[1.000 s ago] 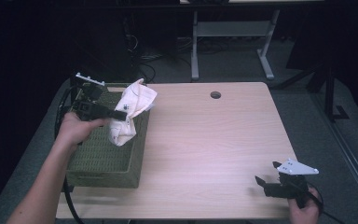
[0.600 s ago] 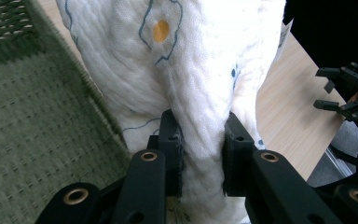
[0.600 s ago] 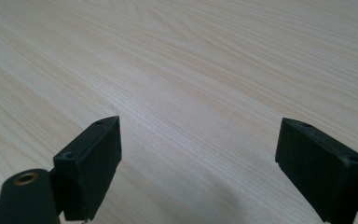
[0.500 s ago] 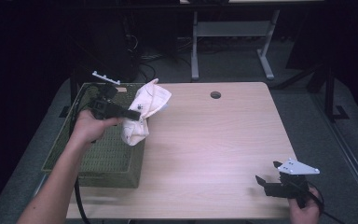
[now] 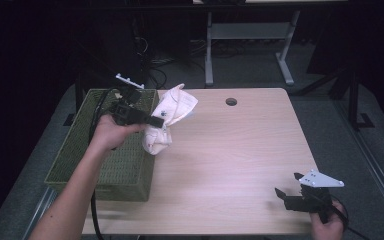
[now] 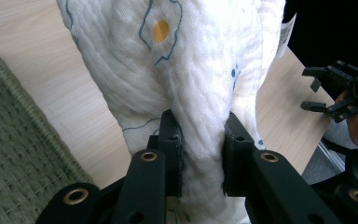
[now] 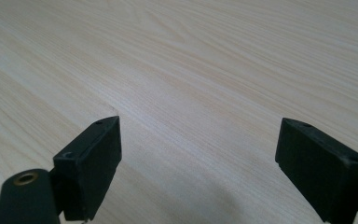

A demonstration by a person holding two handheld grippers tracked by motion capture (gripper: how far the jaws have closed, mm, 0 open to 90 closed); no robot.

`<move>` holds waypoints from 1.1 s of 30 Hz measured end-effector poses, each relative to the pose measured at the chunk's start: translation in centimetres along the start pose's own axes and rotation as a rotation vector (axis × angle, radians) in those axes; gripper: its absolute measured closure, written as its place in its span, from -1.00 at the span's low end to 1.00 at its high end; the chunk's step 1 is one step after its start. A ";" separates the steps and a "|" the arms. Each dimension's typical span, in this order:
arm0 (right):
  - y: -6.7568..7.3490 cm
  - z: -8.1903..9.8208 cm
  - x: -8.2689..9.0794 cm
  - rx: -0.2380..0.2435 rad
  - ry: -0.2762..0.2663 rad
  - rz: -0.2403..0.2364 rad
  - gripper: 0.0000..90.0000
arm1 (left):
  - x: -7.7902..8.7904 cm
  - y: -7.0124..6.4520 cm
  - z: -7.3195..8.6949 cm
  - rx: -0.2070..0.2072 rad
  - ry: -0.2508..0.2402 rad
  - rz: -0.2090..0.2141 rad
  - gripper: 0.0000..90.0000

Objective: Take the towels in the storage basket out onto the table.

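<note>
A white cloth (image 5: 172, 117) with small blue and orange prints hangs in the air over the table's left part, just right of the green basket (image 5: 82, 165). My left gripper (image 5: 156, 121) is shut on it; in the left gripper view the two black jaws pinch a bunched fold of the cloth (image 6: 191, 74) between them, my left gripper (image 6: 200, 140) pointing across the table. My right gripper (image 5: 287, 187) stands open near the table's front right corner, and in the right gripper view my right gripper (image 7: 196, 163) has only bare wood between its wide-apart jaws.
The green woven basket stands at the table's left edge. The light wooden table (image 5: 240, 150) has a round cable hole (image 5: 231, 101) near its far edge. A metal desk frame (image 5: 245, 35) stands on the dark floor behind.
My left gripper has carried the cloth rightward, from over the basket out past its right rim to above the table. The right gripper has stayed where it was.
</note>
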State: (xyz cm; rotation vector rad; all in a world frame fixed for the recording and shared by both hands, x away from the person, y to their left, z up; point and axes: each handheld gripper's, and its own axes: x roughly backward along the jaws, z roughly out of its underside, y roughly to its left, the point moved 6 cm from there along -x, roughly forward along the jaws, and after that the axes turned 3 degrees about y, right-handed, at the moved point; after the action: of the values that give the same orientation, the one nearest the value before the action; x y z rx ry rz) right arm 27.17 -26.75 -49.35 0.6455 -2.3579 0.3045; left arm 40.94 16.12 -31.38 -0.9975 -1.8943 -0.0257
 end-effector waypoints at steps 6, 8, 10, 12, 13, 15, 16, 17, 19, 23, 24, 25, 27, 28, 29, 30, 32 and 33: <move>0.1 -0.1 0.0 0.000 0.000 0.000 -0.69 | -0.9 -0.7 -0.6 -0.015 0.012 0.008 0.64; 0.1 -0.1 0.0 0.002 -0.001 0.000 -0.69 | -1.2 -0.9 -0.8 -0.017 0.013 0.012 0.64; 0.0 -0.1 0.1 0.002 -0.003 0.002 -0.69 | -1.5 -1.1 -1.0 -0.019 0.016 0.016 0.64; 0.0 -0.1 0.1 0.000 -0.005 0.003 -0.69 | -1.8 -1.2 -1.2 -0.024 0.019 0.020 0.64; 0.0 -0.1 0.1 -0.003 -0.005 0.001 -0.69 | -2.0 -1.3 -1.3 -0.021 0.020 0.023 0.64; 0.0 -0.1 0.1 -0.002 -0.006 0.002 -0.69 | -2.1 -1.4 -1.4 -0.024 0.024 0.023 0.64; 0.0 -0.1 0.1 -0.003 -0.009 0.003 -0.69 | -2.3 -1.5 -1.7 -0.031 0.029 0.025 0.64; 0.0 -0.1 0.2 -0.002 -0.010 0.002 -0.69 | -2.3 -1.5 -1.7 -0.031 0.029 0.025 0.64; 0.0 -0.1 0.2 0.001 -0.010 0.003 -0.69 | -2.7 -2.0 -2.1 -0.039 0.034 0.032 0.64; -0.1 -0.2 0.2 0.000 -0.014 0.005 -0.69 | -3.0 -2.4 -2.5 -0.043 0.032 0.039 0.64; -0.1 -0.1 0.3 -0.003 -0.013 0.005 -0.69 | -3.2 -2.7 -2.8 -0.046 0.028 0.047 0.64; -0.1 -0.1 0.3 -0.003 -0.013 0.005 -0.69 | -3.2 -2.7 -2.8 -0.046 0.028 0.047 0.64; -0.1 -0.1 0.3 -0.003 -0.014 0.005 -0.69 | -3.5 -3.0 -3.1 -0.048 0.032 0.045 0.64; -0.1 -0.1 0.3 -0.001 -0.015 0.006 -0.69 | -3.9 -3.2 -3.4 -0.054 0.036 0.049 0.64; -0.1 -0.1 0.3 -0.002 -0.015 0.005 -0.69 | -4.2 -3.4 -3.5 -0.053 0.041 0.051 0.64; -0.1 -0.1 0.3 -0.002 -0.014 0.005 -0.69 | -4.4 -3.5 -3.6 -0.056 0.042 0.053 0.64; -0.1 -0.1 0.3 -0.001 -0.014 0.004 -0.69 | -5.0 -3.7 -3.9 -0.058 0.049 0.055 0.64; -0.1 -0.1 0.3 0.000 -0.015 0.004 -0.69 | -5.3 -3.9 -4.0 -0.058 0.051 0.058 0.64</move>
State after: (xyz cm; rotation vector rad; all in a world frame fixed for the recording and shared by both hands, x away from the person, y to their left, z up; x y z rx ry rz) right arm 27.10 -26.94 -49.01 0.6447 -2.3738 0.3024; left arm 42.48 8.63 -31.77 -1.0814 -1.8260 -0.0719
